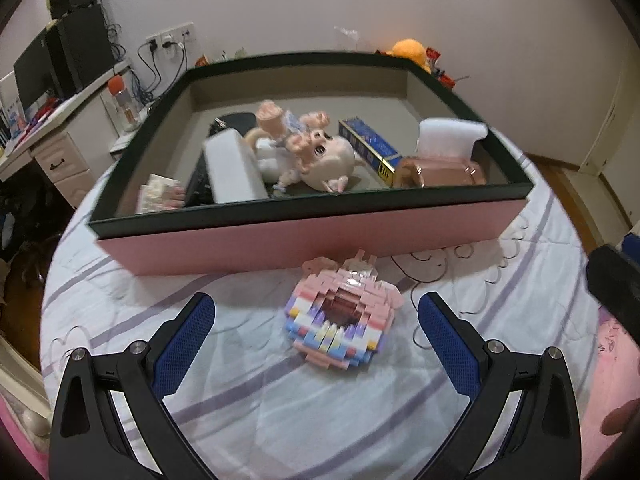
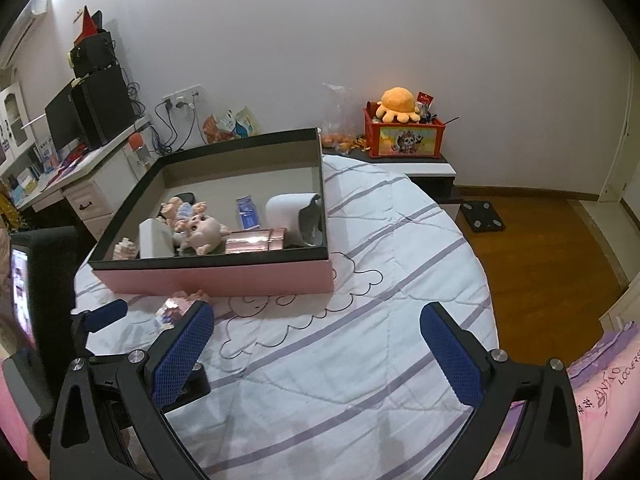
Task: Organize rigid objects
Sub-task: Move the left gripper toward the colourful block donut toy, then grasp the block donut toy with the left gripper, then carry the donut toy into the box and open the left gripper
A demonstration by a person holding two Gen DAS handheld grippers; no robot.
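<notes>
Your work surface is the bed (image 1: 248,396), covered with a white quilt with purple stripes. The pink box (image 1: 304,236) with a dark rim sits toward the far edge of the bed. Inside it lie a doll (image 1: 320,156), a white block (image 1: 234,168), a blue carton (image 1: 370,144) and a rose-gold case (image 1: 440,172). The block toy (image 1: 340,312), a pink and pastel ring, rests on the quilt just beside the box's near wall. Your left gripper (image 1: 316,328) hangs over the toy with jaws spread wide, one on either side, not touching it. Your right gripper (image 2: 316,340) hangs over bare quilt nearer the bed's right edge, jaws spread, holding nothing.
</notes>
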